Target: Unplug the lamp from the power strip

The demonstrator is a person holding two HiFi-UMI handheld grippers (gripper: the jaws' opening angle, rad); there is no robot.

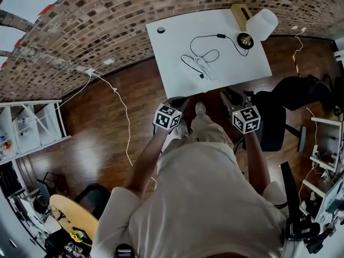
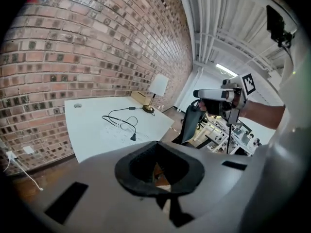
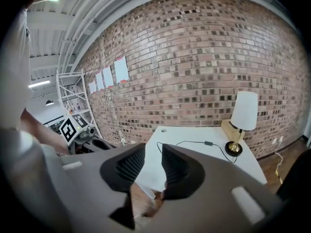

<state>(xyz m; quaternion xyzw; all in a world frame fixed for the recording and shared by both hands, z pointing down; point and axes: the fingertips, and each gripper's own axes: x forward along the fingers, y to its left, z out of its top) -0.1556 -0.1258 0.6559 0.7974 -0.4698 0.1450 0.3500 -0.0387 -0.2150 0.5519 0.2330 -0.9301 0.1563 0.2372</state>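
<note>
Both grippers are out in front of me over the wood floor (image 1: 102,117), short of the white table (image 1: 172,47).

L gripper (image 2: 158,149): fingers pressed together, nothing btwn them.

R gripper (image 3: 153,161): fingers spread w/ a clear gap, nothing pinched. Thru the gap I see only the table's near edge and floor.

The lamp (image 1: 261,23) stands upright well ahead of the R fingers and off to their right, at the table's far right corner by the brick wall (image 1: 107,20). White shade, brass base. A tan block (image 1: 239,14) sits just beside it on the wall side. From the L fingers the lamp is ahead and further right, well apart.

Its black cord (image 1: 204,36) runs from the base leftward across the top, thru an inline switch (image 1: 221,36). It then loops mid-table, approx straight ahead of the space btwn my two sets of fingers. The plug (image 1: 201,75) lies at the near side of the loops. It's the part closest to either gripper, but well apart from both.

Pwr strip: can't make it out against the white top, so can't tell if the plug is seated.

A black chair (image 1: 277,114) is just right of the R fingers.
</note>
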